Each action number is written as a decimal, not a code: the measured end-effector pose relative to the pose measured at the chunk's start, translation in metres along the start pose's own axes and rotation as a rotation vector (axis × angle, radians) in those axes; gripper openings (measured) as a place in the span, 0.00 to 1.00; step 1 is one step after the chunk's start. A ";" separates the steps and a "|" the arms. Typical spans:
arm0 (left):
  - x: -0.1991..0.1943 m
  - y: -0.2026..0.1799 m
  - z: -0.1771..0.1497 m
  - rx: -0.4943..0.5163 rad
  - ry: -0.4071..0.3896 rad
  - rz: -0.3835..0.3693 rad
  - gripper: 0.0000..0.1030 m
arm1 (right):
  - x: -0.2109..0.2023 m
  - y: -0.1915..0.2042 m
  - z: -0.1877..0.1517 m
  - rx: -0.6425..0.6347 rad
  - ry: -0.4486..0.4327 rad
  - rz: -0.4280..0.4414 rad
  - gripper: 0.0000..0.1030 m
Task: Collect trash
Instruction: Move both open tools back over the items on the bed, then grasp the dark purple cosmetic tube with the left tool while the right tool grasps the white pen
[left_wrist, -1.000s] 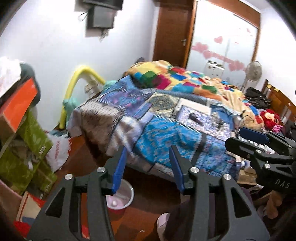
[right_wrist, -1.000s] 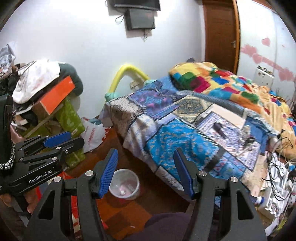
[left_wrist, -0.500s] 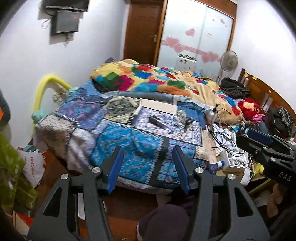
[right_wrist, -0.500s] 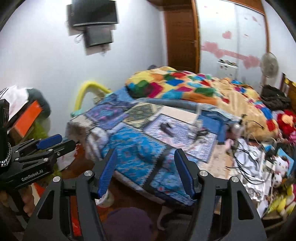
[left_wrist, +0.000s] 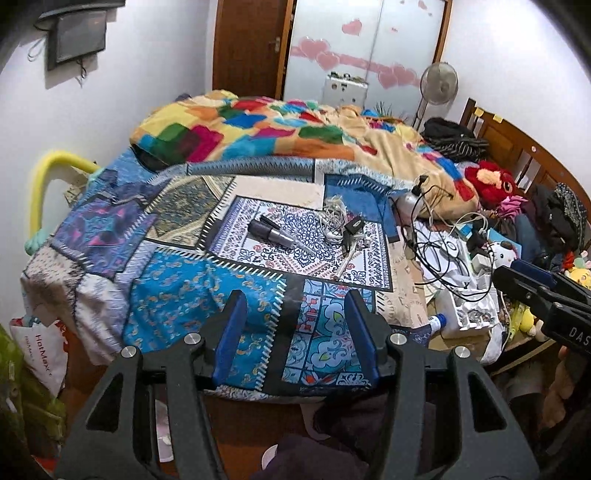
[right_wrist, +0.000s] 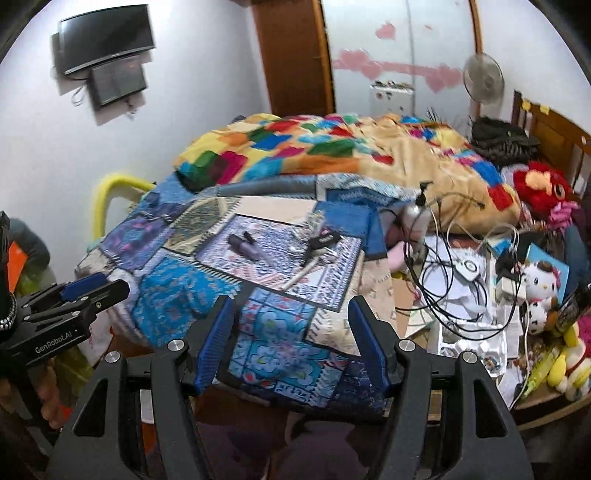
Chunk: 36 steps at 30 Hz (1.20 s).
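**Scanning the bed for trash, both grippers empty**

Left gripper (left_wrist: 293, 328) and right gripper (right_wrist: 291, 336) held above the near edge of the patchwork bedspread (left_wrist: 192, 302), jaws spread wide, nothing pinched. Best to pick one clear piece first, likely the small scraps and tangle (left_wrist: 338, 218) mid-bed beside the dark cylinder (left_wrist: 267, 232), then descend slowly with jaws straddling it, avoiding the black cables (left_wrist: 439, 251). White tray (left_wrist: 467, 314) at the bed's right edge: small items inside, too small to identify. Pale bin (left_wrist: 164, 435) on the floor, mostly hidden; contents not discernible.
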<state>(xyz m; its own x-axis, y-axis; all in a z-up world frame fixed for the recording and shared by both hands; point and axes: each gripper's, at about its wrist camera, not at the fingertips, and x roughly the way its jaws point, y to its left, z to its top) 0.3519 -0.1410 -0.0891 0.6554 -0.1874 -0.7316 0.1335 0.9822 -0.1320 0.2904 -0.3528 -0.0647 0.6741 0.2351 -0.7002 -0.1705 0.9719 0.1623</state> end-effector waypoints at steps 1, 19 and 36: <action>0.010 0.002 0.003 -0.005 0.013 -0.002 0.53 | 0.008 -0.006 0.002 0.013 0.012 -0.002 0.59; 0.177 0.046 0.057 -0.111 0.109 0.052 0.53 | 0.150 -0.058 0.037 0.169 0.147 0.005 0.59; 0.277 0.049 0.071 -0.171 0.078 0.202 0.49 | 0.284 -0.077 0.065 0.367 0.255 0.021 0.36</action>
<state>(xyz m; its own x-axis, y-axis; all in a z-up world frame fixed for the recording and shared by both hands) 0.5925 -0.1453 -0.2508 0.5961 0.0073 -0.8029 -0.1260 0.9884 -0.0846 0.5414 -0.3603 -0.2311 0.4668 0.2892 -0.8358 0.1149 0.9172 0.3816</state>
